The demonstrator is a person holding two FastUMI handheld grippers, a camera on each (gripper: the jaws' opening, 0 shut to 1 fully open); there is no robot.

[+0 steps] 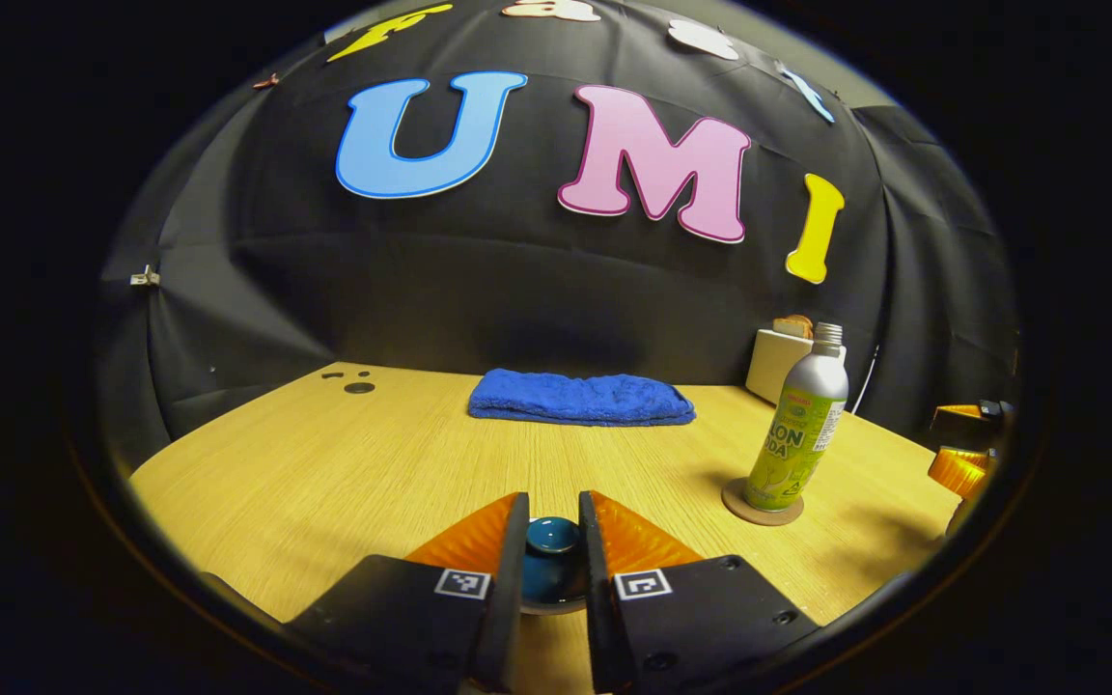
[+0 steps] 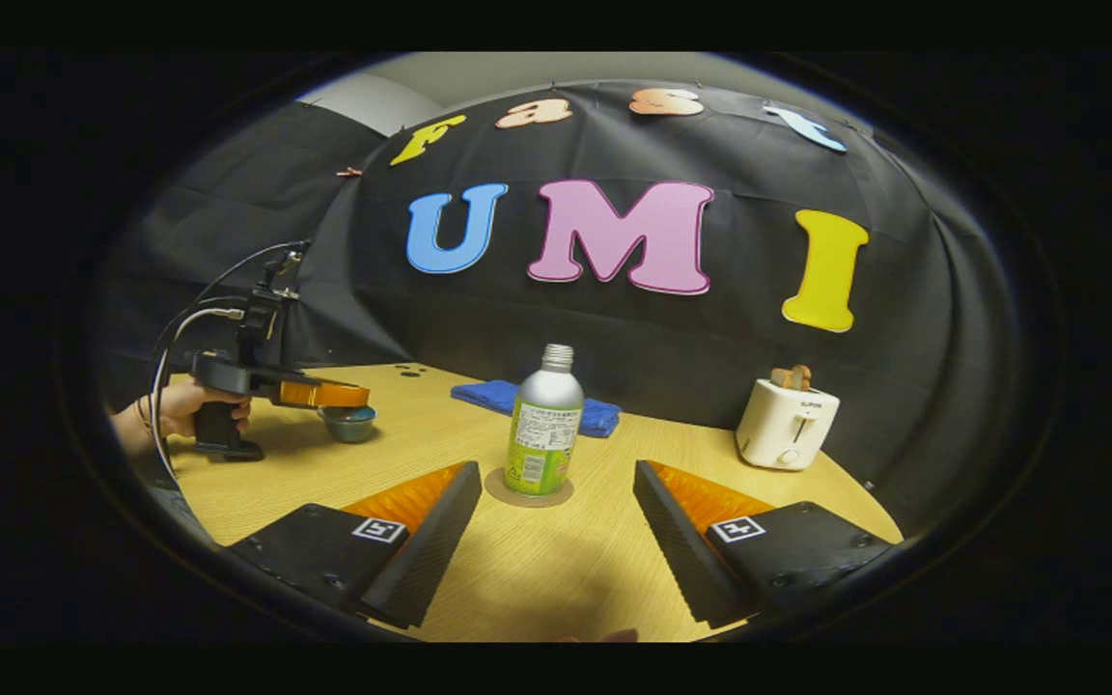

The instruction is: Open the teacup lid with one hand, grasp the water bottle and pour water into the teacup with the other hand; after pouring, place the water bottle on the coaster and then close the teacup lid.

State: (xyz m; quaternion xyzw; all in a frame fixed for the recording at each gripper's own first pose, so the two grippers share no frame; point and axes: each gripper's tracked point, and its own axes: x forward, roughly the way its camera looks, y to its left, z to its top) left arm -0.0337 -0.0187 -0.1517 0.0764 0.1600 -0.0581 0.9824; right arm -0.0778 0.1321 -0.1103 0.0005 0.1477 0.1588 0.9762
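In the left gripper view my left gripper (image 1: 553,502) is shut on the round knob of the teal teacup lid (image 1: 553,534), one orange finger on each side. The right gripper view shows that gripper (image 2: 344,396) level over the teal teacup (image 2: 349,425), held by a hand (image 2: 180,405); I cannot tell whether the lid sits on the cup or is lifted. The silver and green water bottle (image 1: 797,425) (image 2: 544,425) stands upright on a round cork coaster (image 1: 762,504) (image 2: 529,489). My right gripper (image 2: 557,473) is open, a short way in front of the bottle, touching nothing.
A folded blue towel (image 1: 580,398) (image 2: 498,396) lies at the back of the wooden table (image 1: 344,463). A white toaster (image 2: 788,420) (image 1: 776,362) with toast stands at the back right. Orange parts of the right gripper (image 1: 959,468) show at the right edge of the left gripper view.
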